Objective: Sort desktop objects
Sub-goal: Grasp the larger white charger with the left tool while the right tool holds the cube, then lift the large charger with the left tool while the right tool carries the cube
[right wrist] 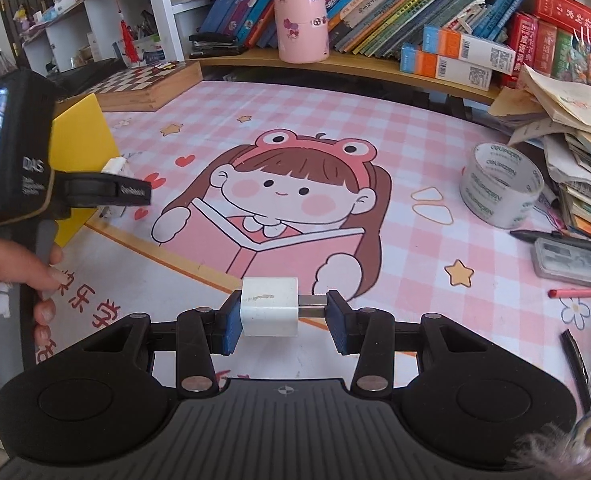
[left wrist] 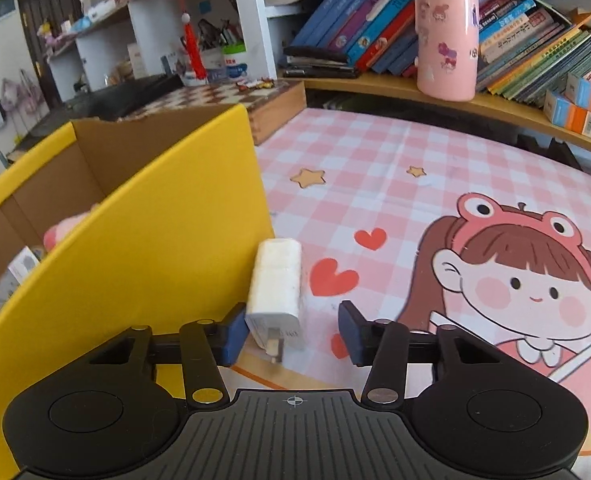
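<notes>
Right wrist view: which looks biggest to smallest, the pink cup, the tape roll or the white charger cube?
1. Tape roll and pink cup, too alike to rank.
2. White charger cube, smallest though nearest the camera.

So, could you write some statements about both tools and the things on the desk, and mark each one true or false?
1. The right tool grips a white cube plug. True.
2. The left tool is closed tight on the white charger. False: it is open, with a gap at one finger.
3. The pink cup stands on the mat. False: it stands on the wooden shelf, in front of books.
4. The tape roll is on the mat. True.
</notes>
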The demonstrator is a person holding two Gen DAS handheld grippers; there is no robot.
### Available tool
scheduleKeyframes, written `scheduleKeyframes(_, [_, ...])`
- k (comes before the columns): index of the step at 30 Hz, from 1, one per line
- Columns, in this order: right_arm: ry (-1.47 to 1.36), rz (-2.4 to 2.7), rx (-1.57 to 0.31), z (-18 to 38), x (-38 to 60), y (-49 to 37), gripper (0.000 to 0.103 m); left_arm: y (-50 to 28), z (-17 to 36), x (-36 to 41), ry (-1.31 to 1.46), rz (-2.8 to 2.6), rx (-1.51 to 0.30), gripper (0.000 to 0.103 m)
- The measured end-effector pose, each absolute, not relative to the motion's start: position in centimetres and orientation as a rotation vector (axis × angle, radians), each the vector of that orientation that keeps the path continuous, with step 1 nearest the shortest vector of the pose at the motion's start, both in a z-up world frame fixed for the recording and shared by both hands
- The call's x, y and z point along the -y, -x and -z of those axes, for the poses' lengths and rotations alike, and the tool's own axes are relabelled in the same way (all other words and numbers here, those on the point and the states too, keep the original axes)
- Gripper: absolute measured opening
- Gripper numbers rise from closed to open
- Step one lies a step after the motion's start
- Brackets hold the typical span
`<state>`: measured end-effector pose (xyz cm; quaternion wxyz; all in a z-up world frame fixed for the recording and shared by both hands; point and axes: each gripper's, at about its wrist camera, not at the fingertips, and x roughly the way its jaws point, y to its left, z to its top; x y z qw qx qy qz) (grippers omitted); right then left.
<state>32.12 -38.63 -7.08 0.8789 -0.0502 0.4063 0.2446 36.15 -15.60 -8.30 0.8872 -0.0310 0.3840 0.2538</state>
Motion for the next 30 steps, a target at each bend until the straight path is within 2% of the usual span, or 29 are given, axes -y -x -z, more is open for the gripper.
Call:
scheduleKeyframes(2, [0.102, -0.511, -0.854, 7.2, 38.7, -32.0, 0.040, -36.7, 8.6, 15.2, 0.078, -0.529, -0.814, 0.037])
scheduleKeyframes(11, [0.107, -0.548, -0.861, 7.2, 38.0, -31.0, 0.040, -37.9, 9.1, 14.9, 0.117, -0.540, -0.816, 0.035])
scheduleKeyframes(13, [0.105, -0.549, -0.865, 7.3, 38.0, -30.6, 0.040, -38.1, 9.2, 14.7, 0.125, -0.536, -0.809, 0.033])
scheduleKeyframes(14, [0.104, -0.549, -0.870, 7.3, 38.0, -30.5, 0.040, -38.1, 9.2, 14.6, 0.129, -0.530, -0.804, 0.026])
scheduleKeyframes(15, [0.104, -0.547, -0.873, 7.3, 38.1, -30.3, 0.040, -38.0, 9.2, 14.4, 0.131, -0.524, -0.800, 0.025])
scheduleKeyframes(30, [0.116, -0.524, -0.872, 7.4, 37.7, -29.0, 0.040, -31.5, 5.8, 15.2, 0.201, -0.225, -0.772, 0.025])
